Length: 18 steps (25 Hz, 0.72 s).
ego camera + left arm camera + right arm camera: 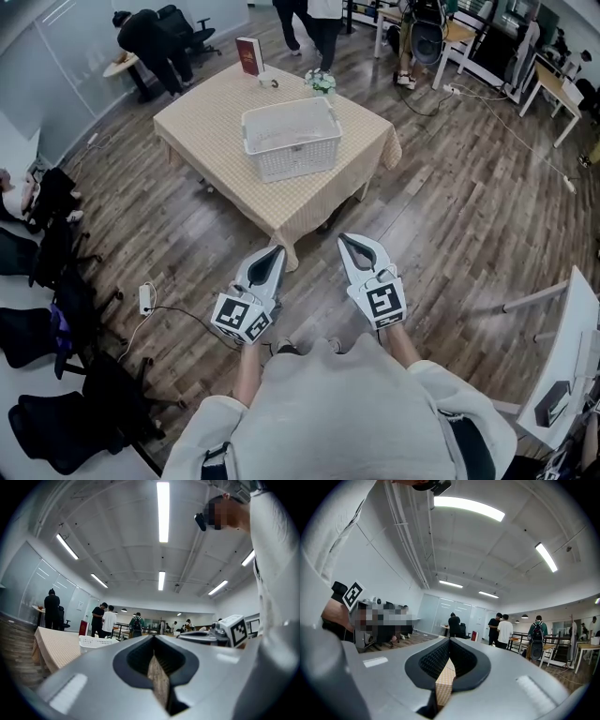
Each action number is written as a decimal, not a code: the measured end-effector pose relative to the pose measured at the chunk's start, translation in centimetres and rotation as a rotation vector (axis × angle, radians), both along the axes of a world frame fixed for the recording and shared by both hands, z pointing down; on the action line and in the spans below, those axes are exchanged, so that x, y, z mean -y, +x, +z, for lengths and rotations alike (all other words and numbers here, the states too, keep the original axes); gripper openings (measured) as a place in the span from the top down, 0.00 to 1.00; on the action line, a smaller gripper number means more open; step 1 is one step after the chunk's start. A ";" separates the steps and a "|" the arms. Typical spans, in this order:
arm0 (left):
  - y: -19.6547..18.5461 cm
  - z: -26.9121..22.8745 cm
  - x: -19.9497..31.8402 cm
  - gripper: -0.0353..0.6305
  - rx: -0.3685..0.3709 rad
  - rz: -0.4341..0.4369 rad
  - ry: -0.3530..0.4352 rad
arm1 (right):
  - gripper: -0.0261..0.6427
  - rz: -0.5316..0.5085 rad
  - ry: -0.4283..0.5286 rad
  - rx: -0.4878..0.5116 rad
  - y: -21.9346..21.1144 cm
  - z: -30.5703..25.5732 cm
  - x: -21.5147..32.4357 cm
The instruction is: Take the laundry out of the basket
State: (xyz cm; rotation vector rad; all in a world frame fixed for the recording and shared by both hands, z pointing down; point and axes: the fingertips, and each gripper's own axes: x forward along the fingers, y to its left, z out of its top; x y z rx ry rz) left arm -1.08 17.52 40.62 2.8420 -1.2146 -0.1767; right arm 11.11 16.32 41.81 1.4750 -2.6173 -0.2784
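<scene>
1. The left tool (272, 253) is held level above the wooden floor (450, 206), its jaws closed on nothing.
2. Ahead, well apart from both tools, the white basket (298, 159) stands on the cloth-covered surface (206, 127) — something pale lies inside, too faint to identify.
3. The right tool (352, 242) hangs just beside the left — jaws together, empty.

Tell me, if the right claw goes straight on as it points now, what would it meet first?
Ahead of the right claw, probably the near hanging edge of the checked tablecloth; depth is unclear.
</scene>
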 end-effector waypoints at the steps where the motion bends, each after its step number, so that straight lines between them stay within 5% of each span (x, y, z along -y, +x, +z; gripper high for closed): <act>1: 0.5 0.2 -0.2 0.93 0.000 -0.001 -0.003 | 0.96 0.001 -0.004 0.001 0.5 0.2 0.0; 18: 2.5 1.2 -0.7 0.93 0.022 -0.022 -0.005 | 0.96 0.017 -0.005 0.041 3.4 0.8 0.1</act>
